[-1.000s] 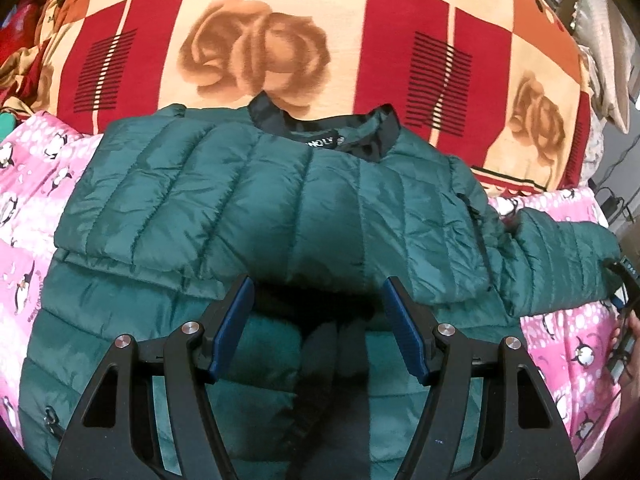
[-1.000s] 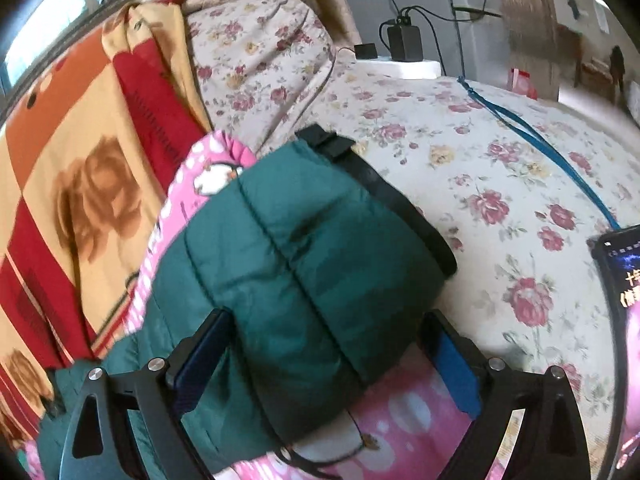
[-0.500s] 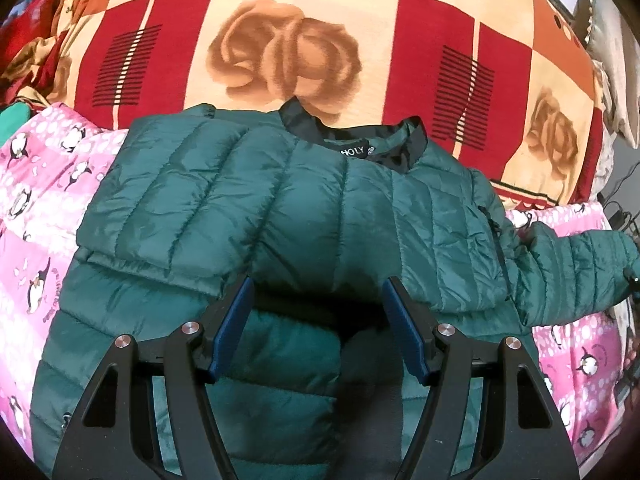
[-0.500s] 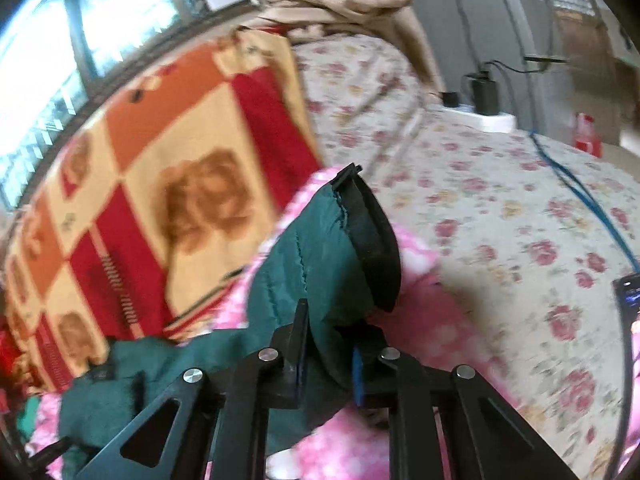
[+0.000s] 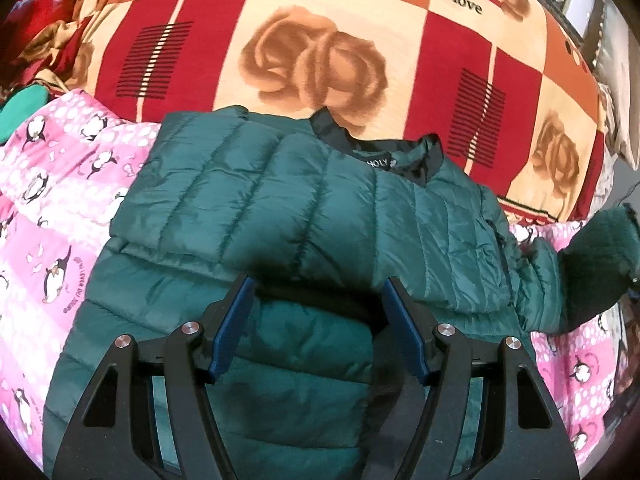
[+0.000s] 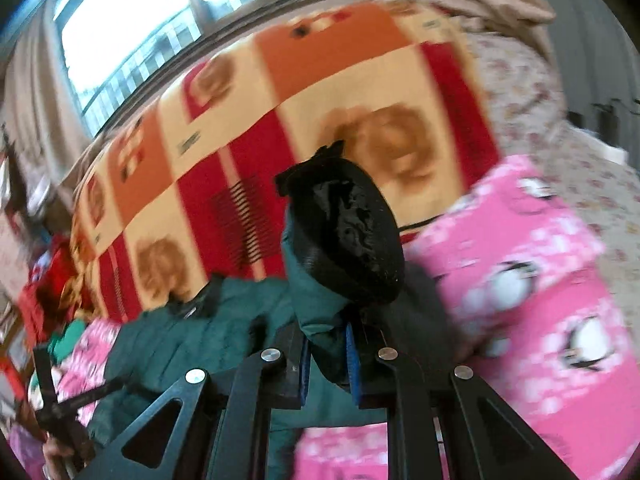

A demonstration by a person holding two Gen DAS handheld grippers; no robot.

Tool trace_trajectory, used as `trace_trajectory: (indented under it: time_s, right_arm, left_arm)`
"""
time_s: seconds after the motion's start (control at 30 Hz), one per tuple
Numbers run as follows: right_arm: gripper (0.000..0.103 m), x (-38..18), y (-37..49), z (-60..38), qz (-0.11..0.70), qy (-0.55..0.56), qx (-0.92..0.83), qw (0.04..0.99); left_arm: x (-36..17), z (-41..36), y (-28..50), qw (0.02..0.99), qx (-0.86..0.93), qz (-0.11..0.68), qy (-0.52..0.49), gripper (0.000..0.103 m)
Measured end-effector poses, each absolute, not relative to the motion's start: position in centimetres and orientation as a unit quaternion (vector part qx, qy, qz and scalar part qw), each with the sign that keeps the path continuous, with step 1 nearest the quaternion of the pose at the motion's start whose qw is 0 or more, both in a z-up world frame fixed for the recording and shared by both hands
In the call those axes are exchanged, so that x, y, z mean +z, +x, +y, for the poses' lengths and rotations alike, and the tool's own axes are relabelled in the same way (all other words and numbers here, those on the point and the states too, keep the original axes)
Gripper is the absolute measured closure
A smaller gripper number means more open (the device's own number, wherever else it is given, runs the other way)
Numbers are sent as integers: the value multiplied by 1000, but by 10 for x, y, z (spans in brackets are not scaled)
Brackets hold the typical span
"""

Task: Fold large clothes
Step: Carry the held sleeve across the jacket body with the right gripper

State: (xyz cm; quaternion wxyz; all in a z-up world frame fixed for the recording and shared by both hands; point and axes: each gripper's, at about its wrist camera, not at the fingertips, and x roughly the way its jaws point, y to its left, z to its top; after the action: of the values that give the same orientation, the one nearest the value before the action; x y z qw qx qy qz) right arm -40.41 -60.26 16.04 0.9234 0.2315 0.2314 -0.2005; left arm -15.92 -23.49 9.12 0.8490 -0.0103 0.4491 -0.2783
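- Pinching the black-lined cuff (image 6: 344, 236) of the dark green quilted puffer jacket (image 5: 304, 216), right tongs (image 6: 328, 364) pressed together on the sleeve, lifted, likely to fold it across the body.
- Left tongs (image 5: 318, 328) spread, nothing gripped, over the jacket's middle, probably ready to pin it.
- Jacket lies flat on pink penguin-print blanket (image 5: 60, 208); red-orange rose-pattern blanket (image 5: 320, 40) behind.

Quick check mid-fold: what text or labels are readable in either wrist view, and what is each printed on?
"love": on the checked blanket, printed twice, upper left and upper right.
"HOLY": neck label inside the green jacket collar; may be cut off.
Small writing beside a penguin on the pink blanket: too small to read.
Right wrist view: blurred, nothing legible.
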Motion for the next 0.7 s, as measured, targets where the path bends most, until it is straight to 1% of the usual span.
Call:
trace_trajectory:
  time_s: [0.33,0.7]
  right_arm:
    - [89,127,-294,-533,304,207,-120,922]
    - [89,80,-230,-494,351,226,-85,904]
  left_arm:
    - [85,-215,-148,849,-270,454,-25,36]
    - [77,-207,-137,847,-267,459,-28,36]
